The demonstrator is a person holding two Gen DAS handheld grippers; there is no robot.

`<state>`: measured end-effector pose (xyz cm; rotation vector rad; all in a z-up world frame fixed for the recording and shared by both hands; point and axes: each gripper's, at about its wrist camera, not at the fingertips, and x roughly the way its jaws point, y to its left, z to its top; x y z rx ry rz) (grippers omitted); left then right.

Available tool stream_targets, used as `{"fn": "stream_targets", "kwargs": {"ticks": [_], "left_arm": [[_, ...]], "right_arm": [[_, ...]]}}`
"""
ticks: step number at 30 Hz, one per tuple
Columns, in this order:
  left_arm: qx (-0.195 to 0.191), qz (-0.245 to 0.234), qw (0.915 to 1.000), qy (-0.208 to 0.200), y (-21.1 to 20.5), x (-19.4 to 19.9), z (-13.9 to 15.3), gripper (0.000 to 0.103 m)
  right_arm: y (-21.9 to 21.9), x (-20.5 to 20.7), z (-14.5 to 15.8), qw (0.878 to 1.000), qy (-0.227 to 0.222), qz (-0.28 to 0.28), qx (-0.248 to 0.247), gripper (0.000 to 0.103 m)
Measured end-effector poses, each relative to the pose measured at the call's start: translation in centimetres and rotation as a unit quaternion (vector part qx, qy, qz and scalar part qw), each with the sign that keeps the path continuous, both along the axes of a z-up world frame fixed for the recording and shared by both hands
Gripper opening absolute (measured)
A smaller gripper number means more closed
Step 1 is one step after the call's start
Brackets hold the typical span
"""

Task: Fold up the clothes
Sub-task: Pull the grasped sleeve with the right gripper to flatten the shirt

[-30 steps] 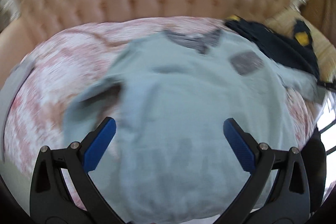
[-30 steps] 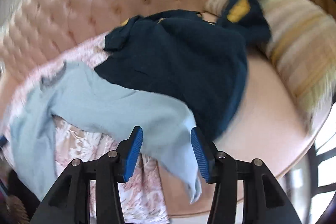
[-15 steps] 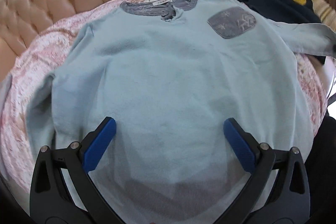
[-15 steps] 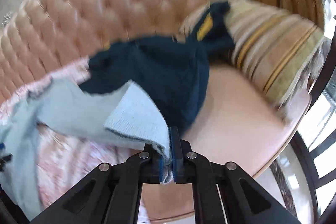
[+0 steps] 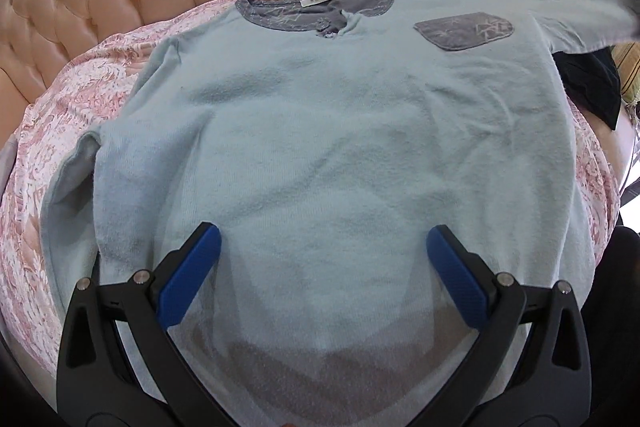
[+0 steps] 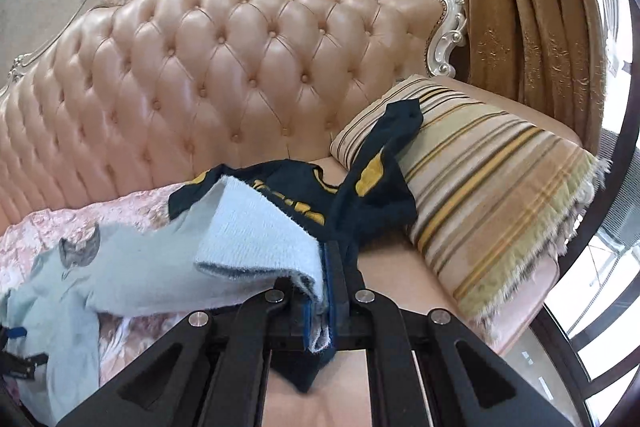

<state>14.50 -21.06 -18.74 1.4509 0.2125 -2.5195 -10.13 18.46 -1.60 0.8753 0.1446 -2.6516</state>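
The light blue sweatshirt [image 5: 332, 131] lies spread flat, front side up, on a pink patterned cover [image 5: 80, 95] of the tufted sofa [image 6: 224, 75]. The left gripper [image 5: 323, 267] hangs above its lower part with both fingers wide apart and nothing between them. The right gripper [image 6: 326, 291] is clamped on the cuff of the sweatshirt's sleeve [image 6: 256, 231]. Just beyond it lies a navy garment [image 6: 360, 195], partly on a striped cushion [image 6: 488, 187].

A tufted pink sofa [image 6: 240, 75] is covered by a floral throw [image 5: 72, 115]; a striped cushion [image 6: 492, 195] is propped at one end.
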Motion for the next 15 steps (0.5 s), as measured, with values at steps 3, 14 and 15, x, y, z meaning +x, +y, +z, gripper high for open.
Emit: {"fn": "stream_targets", "kwargs": {"ticks": [3,14,15], "left_arm": [[0.0,0.001,1.0,-0.002,-0.1,-0.1,0.0,0.103],[0.002,0.001,1.0,-0.004,-0.4,-0.5,0.0,0.103],[0.002,0.001,1.0,-0.003,-0.4,-0.5,0.0,0.103]], "right_arm": [[-1.6,-3.5,-0.1,1.0,-0.013,0.012,0.018,0.005],[-2.8,-9.5,-8.8,0.991,-0.124,-0.026,0.05,0.009],[-2.5,-9.4,-9.5,0.989,-0.139,-0.024,0.044,0.015]]}}
